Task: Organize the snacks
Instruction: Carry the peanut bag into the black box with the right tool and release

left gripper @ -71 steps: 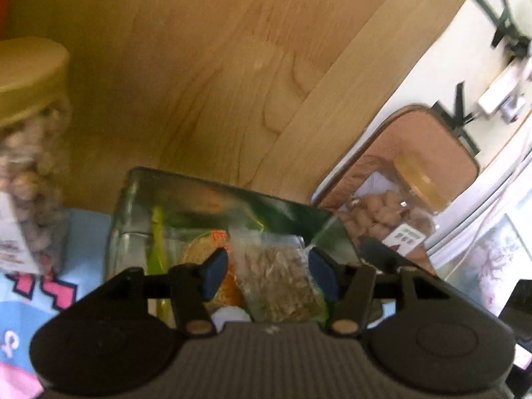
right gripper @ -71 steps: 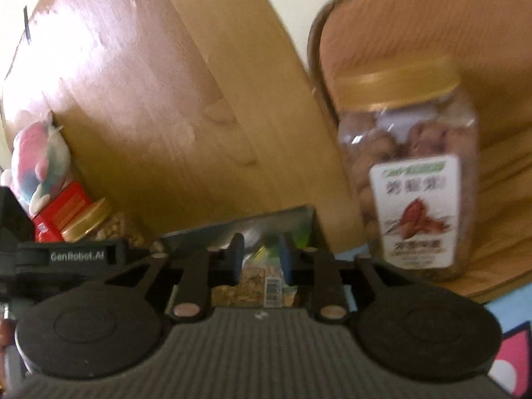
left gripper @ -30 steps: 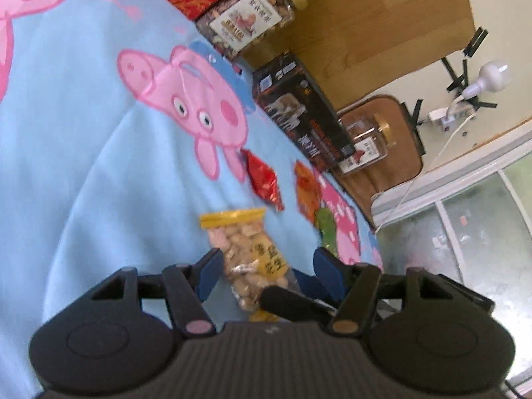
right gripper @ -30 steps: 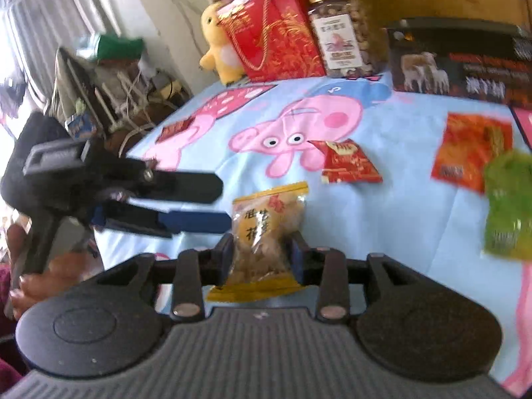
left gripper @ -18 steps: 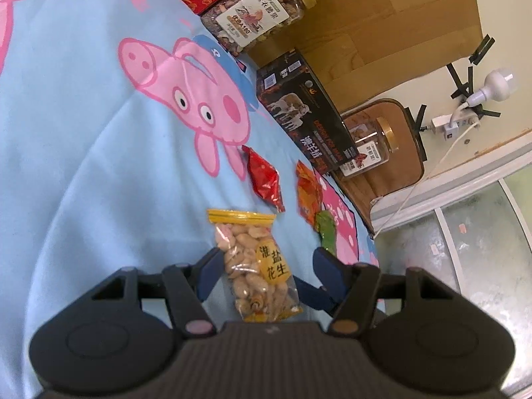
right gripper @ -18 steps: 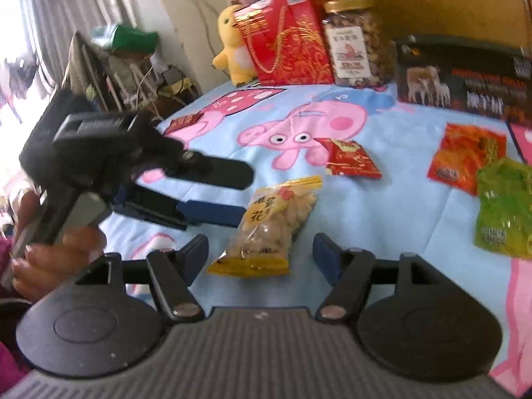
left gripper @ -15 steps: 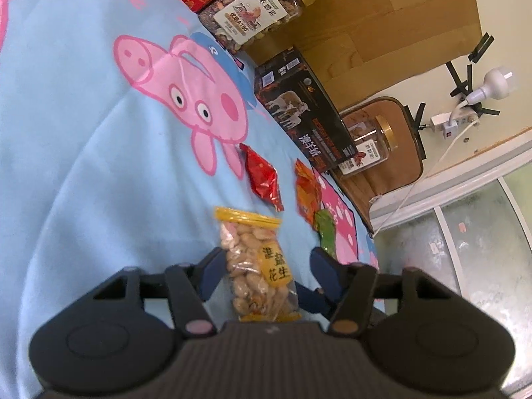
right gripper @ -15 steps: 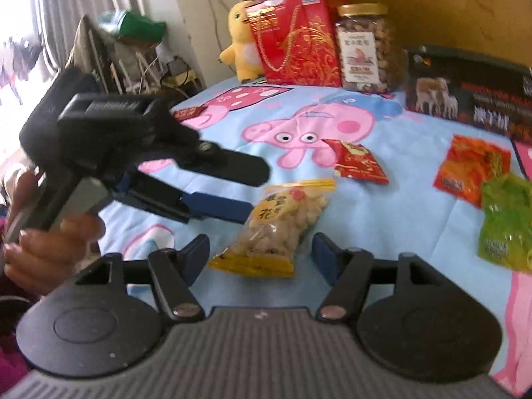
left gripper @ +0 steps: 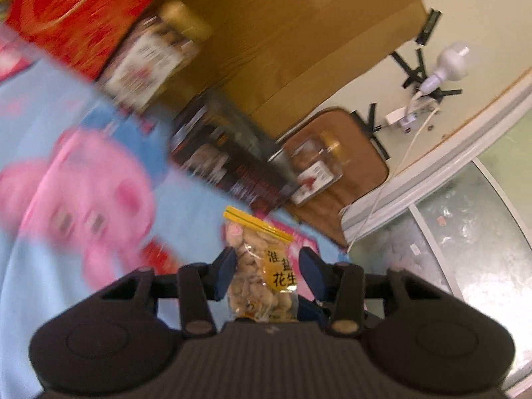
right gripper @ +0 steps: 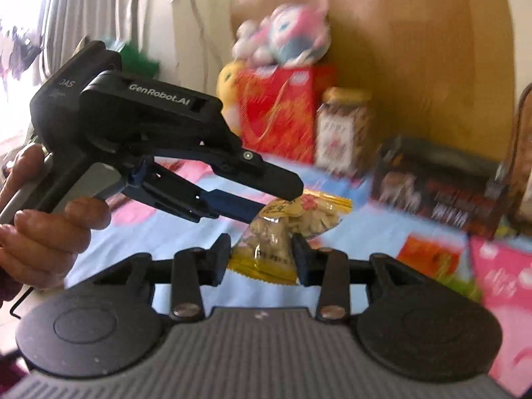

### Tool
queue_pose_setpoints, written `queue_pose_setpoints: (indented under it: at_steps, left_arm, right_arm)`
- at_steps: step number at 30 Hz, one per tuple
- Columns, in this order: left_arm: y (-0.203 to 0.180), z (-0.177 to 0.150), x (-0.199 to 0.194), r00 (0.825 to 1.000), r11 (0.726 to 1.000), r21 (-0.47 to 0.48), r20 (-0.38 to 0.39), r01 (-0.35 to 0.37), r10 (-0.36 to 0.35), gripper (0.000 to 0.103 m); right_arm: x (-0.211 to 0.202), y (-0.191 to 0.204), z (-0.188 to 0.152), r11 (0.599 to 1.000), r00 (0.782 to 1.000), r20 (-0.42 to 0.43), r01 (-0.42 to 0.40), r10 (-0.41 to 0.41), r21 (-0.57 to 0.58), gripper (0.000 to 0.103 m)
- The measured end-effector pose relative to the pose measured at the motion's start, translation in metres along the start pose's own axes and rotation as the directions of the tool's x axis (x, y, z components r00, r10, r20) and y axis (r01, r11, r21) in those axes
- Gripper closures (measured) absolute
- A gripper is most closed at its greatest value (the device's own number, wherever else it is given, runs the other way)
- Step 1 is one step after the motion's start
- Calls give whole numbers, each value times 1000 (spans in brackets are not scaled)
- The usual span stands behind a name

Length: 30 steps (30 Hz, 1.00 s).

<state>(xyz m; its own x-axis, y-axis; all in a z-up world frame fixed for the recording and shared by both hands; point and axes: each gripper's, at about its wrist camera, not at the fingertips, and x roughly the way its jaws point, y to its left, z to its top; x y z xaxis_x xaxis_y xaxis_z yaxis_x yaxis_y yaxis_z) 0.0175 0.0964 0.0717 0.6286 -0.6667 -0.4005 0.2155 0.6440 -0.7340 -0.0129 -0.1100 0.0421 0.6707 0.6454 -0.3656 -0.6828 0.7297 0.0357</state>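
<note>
Right now both tongs are on one peanut bag (left gripper: 257, 272), lifted clear of the bed (left gripper: 40, 266). Left tongs (left gripper: 267, 267) are narrowing, with the bag's middle between the blue pads; the left pad (left gripper: 226, 266) touches it, and the other side is probably touching too, though blur makes that hard to call. Right tongs (right gripper: 261, 256) are also narrowing, both pads pressed on the bag's lower end near its yellow seal. In the right wrist view the left tongs come in from the left, held by a hand (right gripper: 40, 226), tips clamped on the bag's top.

Further out on the bed's blue cartoon-pig cover lie loose packets: a red one (left gripper: 159, 256) and an orange one (right gripper: 432, 259). Behind them is a dark box (left gripper: 229, 169), open-topped as far as the smear allows, with one nut jar (right gripper: 342, 129) to its left and another jar (left gripper: 316, 166) to its right. A red gift box (right gripper: 279, 109) and plush toys (right gripper: 282, 40) sit at the wooden headboard (left gripper: 299, 33).

Step in hand: carrying the peanut bag toward storage, likely the dark box. Next move calls for one pair of tongs to let go so the other can carry alone, then holding the bag over the box opening and releasing. Risk: the two grips twist or tear the thin bag. Other packets are not yet sorted, so the task is early to midway.
</note>
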Motion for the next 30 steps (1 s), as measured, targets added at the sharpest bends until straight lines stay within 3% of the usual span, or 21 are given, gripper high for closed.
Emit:
queue_pose_setpoints:
  at_steps: [6,13,17,19,24,27,30]
  left_arm:
    - [-21,77,60,1000,995,96,18,-10,8,61]
    - [-10,134,130,997,993,93,19,-77,76,60]
    - [-1,137,147,985,980,102,35,-170,167,56]
    - [6,135,140,989,986,78,29,-145,144,56]
    - [13,115,88,998,997,67,49,-44,41,55]
    - [22,89,52,999,999,49,48,-7,5,54]
    - [36,59,26,999,1000,-1,33,-3,3,53]
  right_arm:
    - [36,-48,47,994,992,56,111,-111,4,60]
    - [98,-112,76,979,982,54,175,-181,108,60]
    - [130,-150,75,952,993,1,110,-115,286,52]
    - [134,-162,71,923,995,-30,101,-97,371,50]
    - [96,-156,60,906,994,43,74,-102,416,48]
    - [73,-141,49,908,1000,21,-12,4,418,48]
    - [53,-107,25,921,991,-38,-107,130,374,48]
